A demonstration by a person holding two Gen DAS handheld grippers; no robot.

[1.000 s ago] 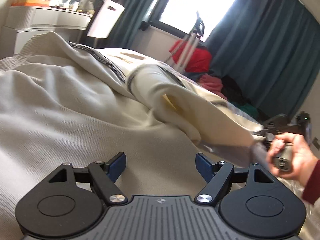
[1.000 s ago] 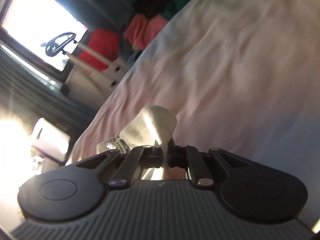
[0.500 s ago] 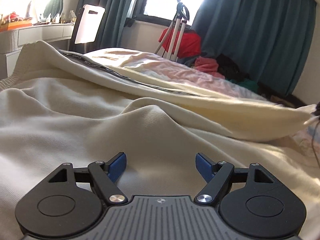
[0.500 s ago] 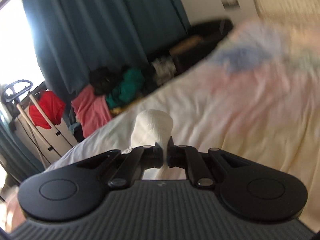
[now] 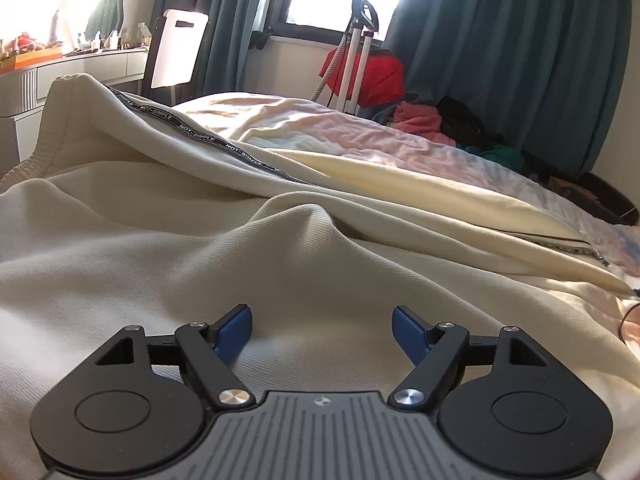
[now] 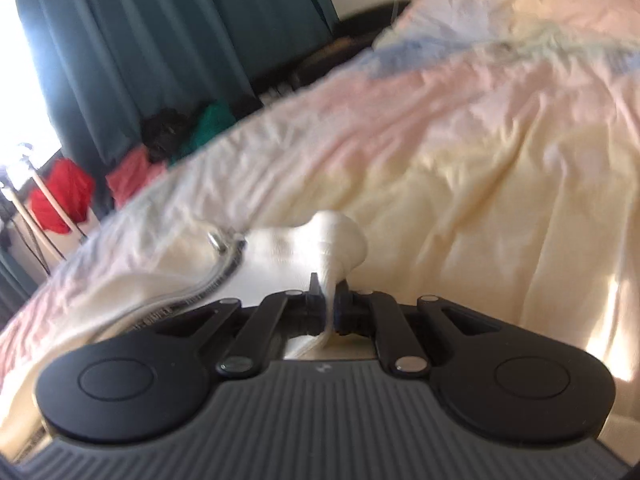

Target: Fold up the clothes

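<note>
A cream zip-up garment (image 5: 168, 232) with a black lettered tape along its zipper edge (image 5: 224, 144) lies spread across the bed. My left gripper (image 5: 322, 326) is open and empty, its blue pads (image 5: 234, 330) resting low over the cream fabric. My right gripper (image 6: 329, 308) is shut on a pinched corner of the same cream garment (image 6: 332, 240), beside its metal zipper (image 6: 224, 272), low over the bedsheet.
The pastel pink and yellow bedsheet (image 6: 460, 152) covers the bed. Beyond it are teal curtains (image 5: 500, 48), a white stand with a red cloth (image 5: 372, 72), a pile of clothes (image 5: 424, 120), a white chair (image 5: 176, 52) and a cluttered dresser (image 5: 80, 64).
My right gripper has carried the garment's zipper edge out to the right and down toward the bed, so the lifted panel now lies flat. My left gripper has stayed open on the fabric.
</note>
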